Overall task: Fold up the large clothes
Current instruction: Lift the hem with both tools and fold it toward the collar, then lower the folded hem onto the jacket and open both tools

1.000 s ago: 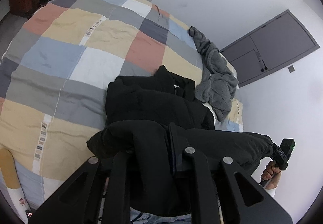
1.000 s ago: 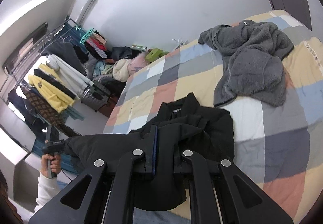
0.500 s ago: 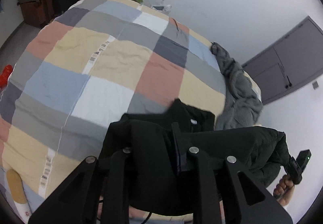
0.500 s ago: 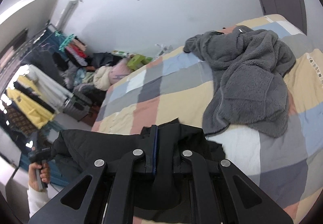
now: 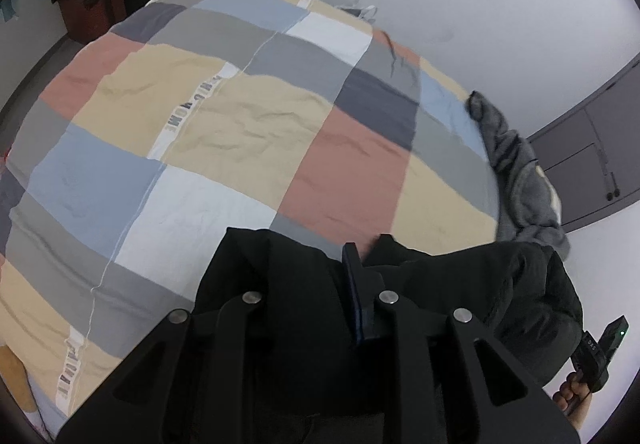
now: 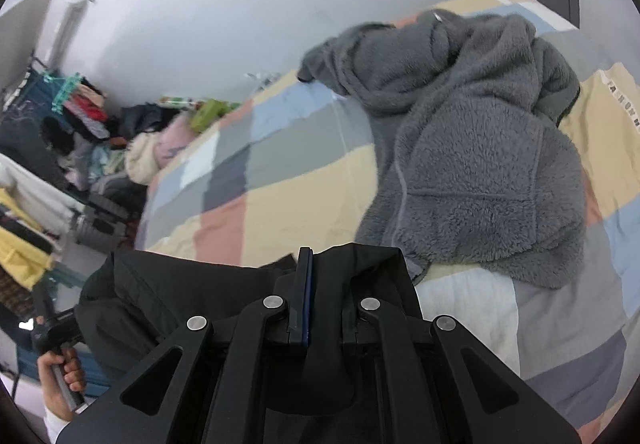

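Left gripper (image 5: 362, 292), low centre of the left wrist view, was clamped on a fold of the bulky black padded jacket (image 5: 448, 284), its jaws closed with dark cloth pinched between them. That jacket hung across the bottom of the frame, stretched toward the lower right, where the right hand (image 5: 572, 396) gripped its own tool handle. Behind it the bed with the patchwork quilt of grey, blue, cream and salmon squares (image 5: 248, 132) filled the centre and left, and a grey fleece garment (image 5: 516, 172) lay at its right edge.

From the right wrist view, the right gripper (image 6: 304, 292) at lower centre was likewise closed on a bunch of the black jacket, which ran to the lower left, where the left hand (image 6: 64, 368) held its handle. The fleece occupied the upper right, close beyond the jacket.

Assessment: the garment appeared to be raised for laying out. Both grips should be kept level and the span taut, and the jacket set down on bare quilt left of the fleece so that the two garments do not overlap.
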A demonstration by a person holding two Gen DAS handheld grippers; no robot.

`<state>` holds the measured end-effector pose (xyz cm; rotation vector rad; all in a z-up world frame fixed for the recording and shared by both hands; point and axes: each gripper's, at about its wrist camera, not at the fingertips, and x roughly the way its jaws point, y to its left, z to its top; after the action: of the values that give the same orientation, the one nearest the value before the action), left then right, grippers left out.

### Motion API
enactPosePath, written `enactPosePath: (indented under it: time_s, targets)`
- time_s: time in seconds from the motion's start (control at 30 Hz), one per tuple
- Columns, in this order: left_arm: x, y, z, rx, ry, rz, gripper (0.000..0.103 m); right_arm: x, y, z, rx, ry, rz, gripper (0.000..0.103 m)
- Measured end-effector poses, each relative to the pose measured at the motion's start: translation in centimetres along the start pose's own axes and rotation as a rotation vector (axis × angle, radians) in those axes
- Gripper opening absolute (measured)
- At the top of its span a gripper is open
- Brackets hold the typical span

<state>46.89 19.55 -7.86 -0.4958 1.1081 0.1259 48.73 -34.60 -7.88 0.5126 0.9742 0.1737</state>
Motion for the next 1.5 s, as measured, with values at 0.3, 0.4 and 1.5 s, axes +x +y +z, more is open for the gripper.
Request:
enactPosePath:
  time_s: [0.3,0.4,1.5]
  targets:
    - [7.2,0.0,0.1,0.025,0.059,0.060,0.025,7.9,-2.6,-0.8,0.041,0.092,-0.047,0.005]
    - [9.0,-0.3,0.4,0.036,0.073,0.080,0.025,9.8,-3.1,-1.0,0.050,0.113,-0.051,0.005]
    - [-1.4,10.3,-11.7,0.044,-0.214,-0.176,0.095,-3.9,-5.7,-13.9,-0.022,-0.105,0.149,0.102]
